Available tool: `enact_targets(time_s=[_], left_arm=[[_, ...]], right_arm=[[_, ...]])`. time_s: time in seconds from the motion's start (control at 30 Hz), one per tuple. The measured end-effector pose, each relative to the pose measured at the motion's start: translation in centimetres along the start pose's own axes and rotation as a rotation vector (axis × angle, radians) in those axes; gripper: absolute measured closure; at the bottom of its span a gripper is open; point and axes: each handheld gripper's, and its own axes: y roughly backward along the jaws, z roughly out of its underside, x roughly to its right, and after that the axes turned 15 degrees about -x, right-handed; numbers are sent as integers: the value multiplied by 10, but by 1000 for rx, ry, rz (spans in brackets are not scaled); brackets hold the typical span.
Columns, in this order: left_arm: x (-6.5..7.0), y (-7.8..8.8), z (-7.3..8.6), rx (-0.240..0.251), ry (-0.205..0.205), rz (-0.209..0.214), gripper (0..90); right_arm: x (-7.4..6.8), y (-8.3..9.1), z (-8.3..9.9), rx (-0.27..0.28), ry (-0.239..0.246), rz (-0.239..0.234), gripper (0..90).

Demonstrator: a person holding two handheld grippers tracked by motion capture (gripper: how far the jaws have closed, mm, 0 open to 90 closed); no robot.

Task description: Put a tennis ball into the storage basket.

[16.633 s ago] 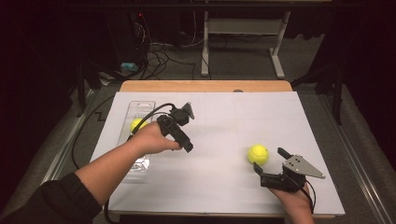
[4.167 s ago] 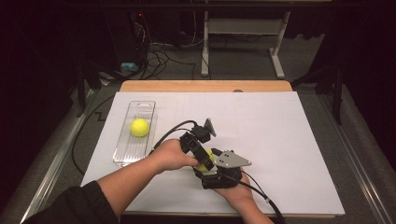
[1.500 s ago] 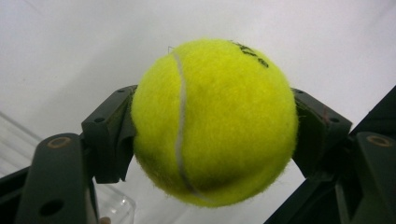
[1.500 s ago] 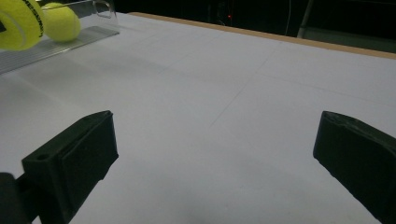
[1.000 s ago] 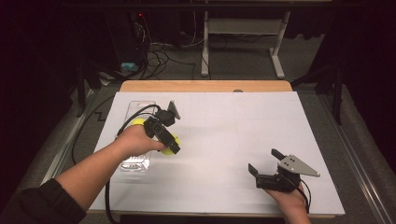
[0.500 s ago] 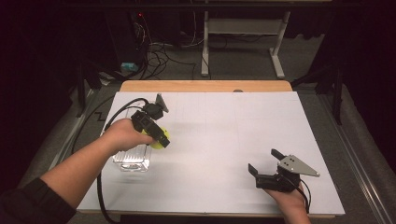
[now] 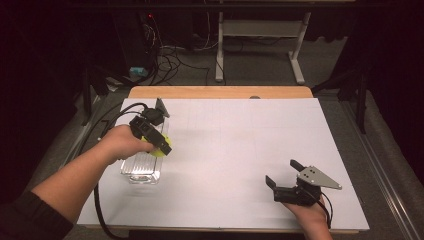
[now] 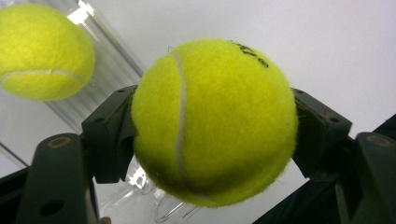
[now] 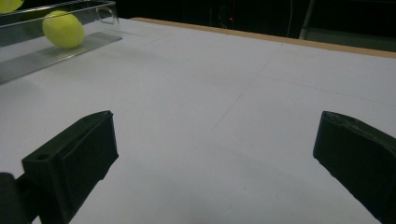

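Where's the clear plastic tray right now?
In the high view, the clear plastic tray lies at the table's left, under the left tool, which grips a yellow tennis ball.

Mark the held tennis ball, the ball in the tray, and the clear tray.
held tennis ball (image 8: 215,121), left gripper view, centre of its felt.
ball in the tray (image 9: 63,29), right gripper view, its middle.
clear tray (image 7: 141,171), high view, near end.
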Motion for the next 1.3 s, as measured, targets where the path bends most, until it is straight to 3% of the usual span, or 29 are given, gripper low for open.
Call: enact_targets(time_s=[0.8,1.3], left_arm=[[-39,-4,21,-12,104,-9,271],[-49,-9,23,-29,132,-17,270]], right_arm=[[-1,1,0,13,4,2,0],[-1,1,0,8,6,2,0]])
